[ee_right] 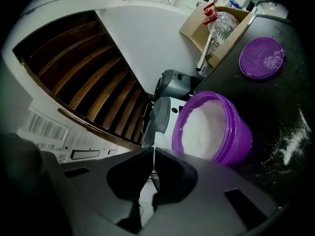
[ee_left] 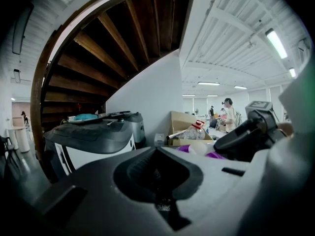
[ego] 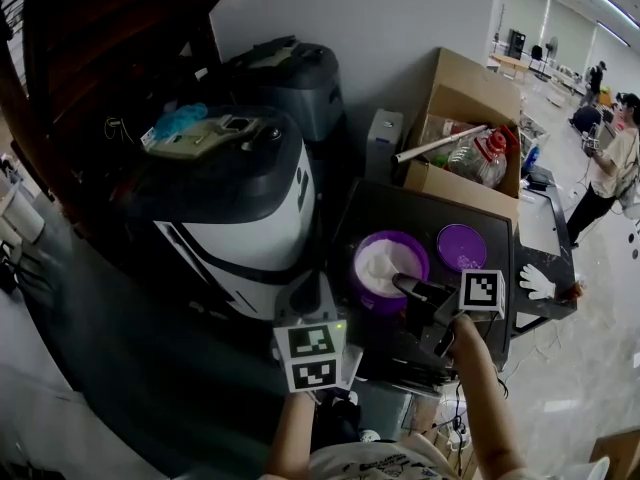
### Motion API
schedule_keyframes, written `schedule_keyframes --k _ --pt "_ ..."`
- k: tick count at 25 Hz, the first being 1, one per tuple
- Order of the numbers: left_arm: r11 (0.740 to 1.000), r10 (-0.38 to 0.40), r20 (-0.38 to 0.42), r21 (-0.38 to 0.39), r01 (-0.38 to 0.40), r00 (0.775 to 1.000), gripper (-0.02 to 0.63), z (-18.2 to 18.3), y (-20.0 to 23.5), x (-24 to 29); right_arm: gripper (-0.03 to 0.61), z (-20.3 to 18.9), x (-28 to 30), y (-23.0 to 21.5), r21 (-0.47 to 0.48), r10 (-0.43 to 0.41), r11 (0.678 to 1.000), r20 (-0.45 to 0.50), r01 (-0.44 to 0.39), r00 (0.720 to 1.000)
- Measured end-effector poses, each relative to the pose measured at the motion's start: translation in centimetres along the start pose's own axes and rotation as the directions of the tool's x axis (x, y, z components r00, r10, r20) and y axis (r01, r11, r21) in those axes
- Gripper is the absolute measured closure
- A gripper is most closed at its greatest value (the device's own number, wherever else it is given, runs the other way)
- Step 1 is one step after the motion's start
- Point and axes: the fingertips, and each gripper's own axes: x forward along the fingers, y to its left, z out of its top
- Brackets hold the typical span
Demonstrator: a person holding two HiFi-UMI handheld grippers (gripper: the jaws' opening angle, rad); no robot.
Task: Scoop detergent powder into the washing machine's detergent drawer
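Note:
The purple tub (ego: 368, 294) of white detergent powder (ee_right: 204, 129) stands open on the black table (ego: 420, 213), with its purple lid (ego: 461, 246) beside it. My right gripper (ego: 402, 284) reaches over the tub's near rim and is shut on a thin white scoop handle (ee_right: 153, 154). The scoop's bowl is hidden. The washing machine (ego: 240, 208), white with a dark grey lid, stands left of the table. My left gripper (ego: 305, 313) hovers between machine and table, shut with nothing in it. No detergent drawer shows.
A grey appliance (ego: 290, 78) sits behind the washer. A cardboard box (ego: 465, 138) with bottles stands at the table's back, and a white glove (ego: 537, 281) lies at its right edge. Spilled powder (ee_right: 293, 141) dusts the tabletop. A person (ego: 610, 168) stands far right.

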Motion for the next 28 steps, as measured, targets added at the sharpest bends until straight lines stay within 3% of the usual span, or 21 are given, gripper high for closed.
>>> schedule_keyframes --k 10,28 --pt "0.998 0.064 -0.002 -0.012 -0.064 0.998 0.612 -1.4 0.0 -4.1 0.558 -3.1 -1.2 1.3 -0.003 0.047 0.999 -0.040 -0.047 0.998" --pt "0.976 0.208 -0.060 -0.058 -0.211 0.976 0.612 -6.6 0.2 -13.1 0.558 -10.9 -2.5 0.9 -0.024 0.050 0.998 -0.175 -0.055 0.983"
